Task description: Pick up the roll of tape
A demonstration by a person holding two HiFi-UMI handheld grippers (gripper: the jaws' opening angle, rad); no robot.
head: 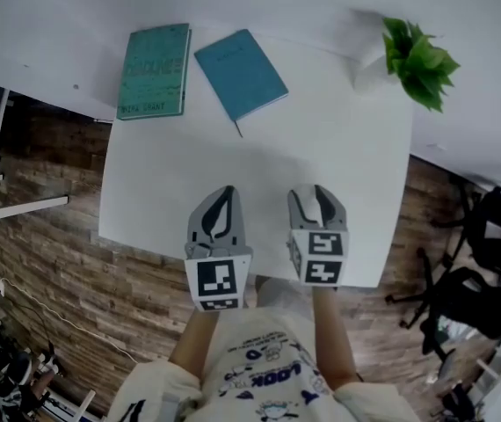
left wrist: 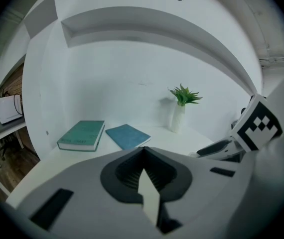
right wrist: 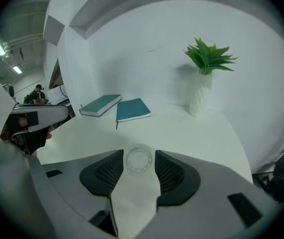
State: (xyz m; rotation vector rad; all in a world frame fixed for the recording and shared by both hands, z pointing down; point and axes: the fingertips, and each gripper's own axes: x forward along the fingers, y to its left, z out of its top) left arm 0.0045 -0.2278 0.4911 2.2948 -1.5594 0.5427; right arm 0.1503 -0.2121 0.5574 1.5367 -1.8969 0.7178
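The roll of tape (right wrist: 139,159) is a small clear ring. In the right gripper view it sits between the two dark pads of my right gripper (right wrist: 139,162), touching both, above the white table (right wrist: 192,143). In the head view my right gripper (head: 315,195) hangs over the table's front edge; the clear roll is hard to make out there. My left gripper (head: 224,192) is beside it on the left, jaws together with nothing in them. In its own view the left gripper's (left wrist: 143,152) pads meet at the tips.
A green book (head: 154,70) and a blue notebook (head: 240,73) lie at the far left of the white table (head: 233,174). A green plant (head: 419,60) in a white vase stands at the far right corner. Black chairs (head: 488,262) stand on the wooden floor to the right.
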